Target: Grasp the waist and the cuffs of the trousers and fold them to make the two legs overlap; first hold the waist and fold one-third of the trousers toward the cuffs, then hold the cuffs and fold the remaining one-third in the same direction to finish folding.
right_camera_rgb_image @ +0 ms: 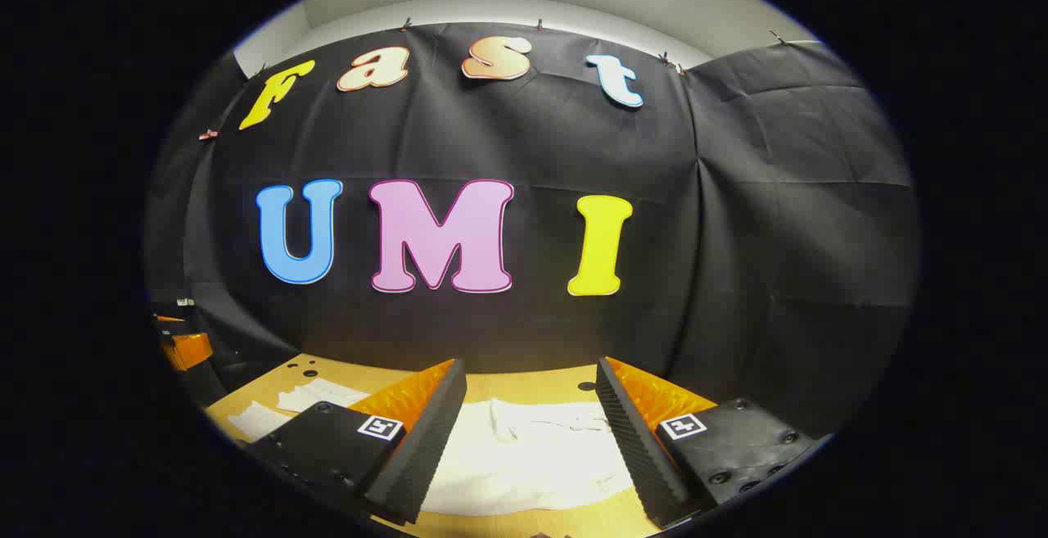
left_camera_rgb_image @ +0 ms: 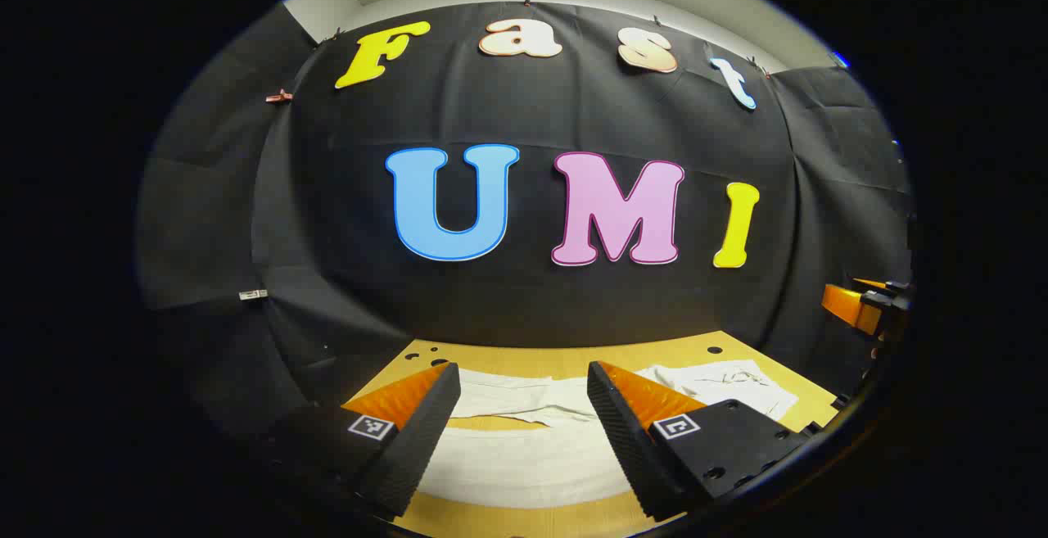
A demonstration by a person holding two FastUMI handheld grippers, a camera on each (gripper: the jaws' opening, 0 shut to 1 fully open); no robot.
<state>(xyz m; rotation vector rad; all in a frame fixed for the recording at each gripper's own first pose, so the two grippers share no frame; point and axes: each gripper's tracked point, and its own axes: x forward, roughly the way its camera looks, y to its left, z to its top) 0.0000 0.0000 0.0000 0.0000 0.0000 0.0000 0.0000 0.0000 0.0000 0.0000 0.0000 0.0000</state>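
The trousers (left_camera_rgb_image: 524,431) lie flat on the bench (left_camera_rgb_image: 573,358), stretched along it from side to side, with the two legs apart and a strip of the bench between them. The waist (right_camera_rgb_image: 532,431) lies toward the right end of the bench, and the booth's wall (left_camera_rgb_image: 524,300) stands behind the far edge.
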